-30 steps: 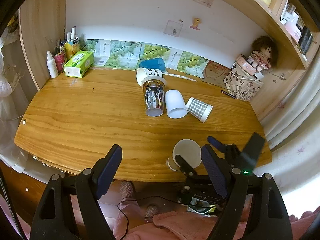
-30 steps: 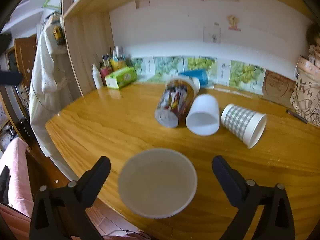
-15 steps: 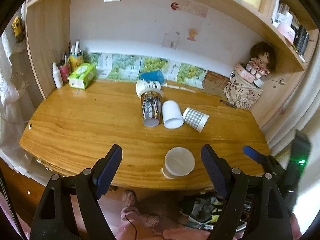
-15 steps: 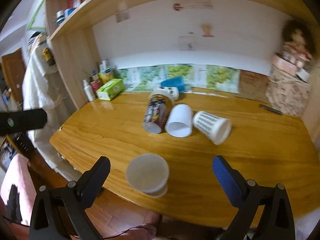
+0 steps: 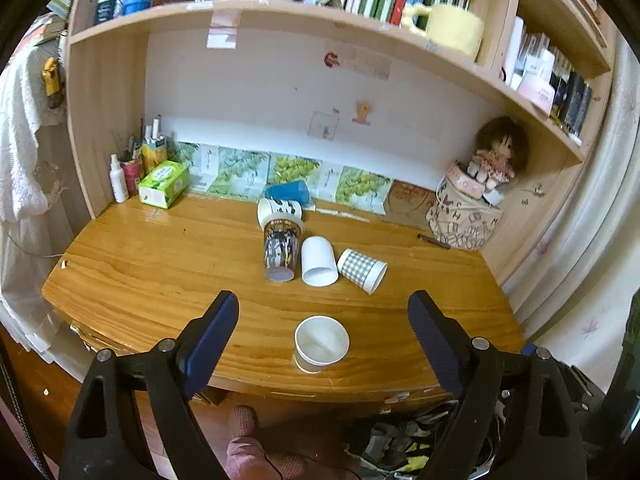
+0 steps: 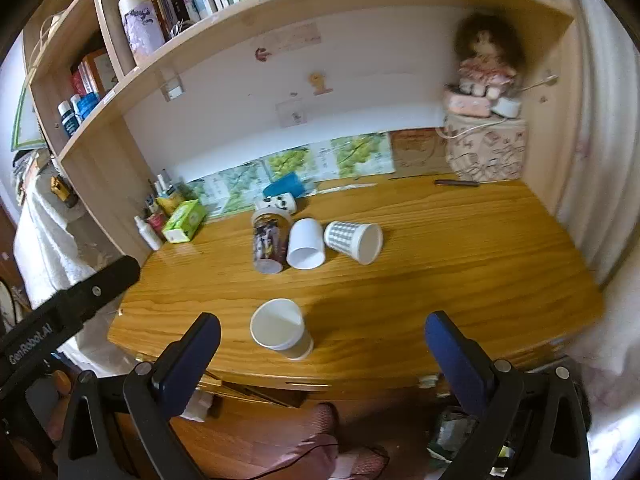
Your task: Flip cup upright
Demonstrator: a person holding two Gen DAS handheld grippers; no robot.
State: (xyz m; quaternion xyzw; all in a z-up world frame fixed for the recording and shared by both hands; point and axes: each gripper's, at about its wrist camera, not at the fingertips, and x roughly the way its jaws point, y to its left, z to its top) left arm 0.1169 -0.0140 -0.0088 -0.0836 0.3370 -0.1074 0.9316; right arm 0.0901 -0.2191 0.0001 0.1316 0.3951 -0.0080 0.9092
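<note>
A white paper cup (image 5: 321, 343) stands upright near the desk's front edge; it also shows in the right wrist view (image 6: 280, 328). Behind it several cups lie on their sides: a printed cup (image 5: 281, 247), a plain white cup (image 5: 318, 261), a grey checked cup (image 5: 362, 271), a patterned white cup (image 5: 279, 210) and a blue cup (image 5: 288, 192). My left gripper (image 5: 322, 320) is open and empty, held back above the front edge. My right gripper (image 6: 320, 340) is open and empty, also back from the desk.
A green tissue box (image 5: 164, 184) and bottles (image 5: 118, 178) stand at the back left. A patterned bag with a doll (image 5: 466, 216) sits at the back right, a pen (image 5: 434, 241) beside it. A bookshelf (image 5: 320, 12) overhangs the wooden desk (image 5: 160, 272).
Both grippers have pulled back and up from the desk. The right gripper, which was around the front white cup, is now well behind it; the cup stays standing upright.
</note>
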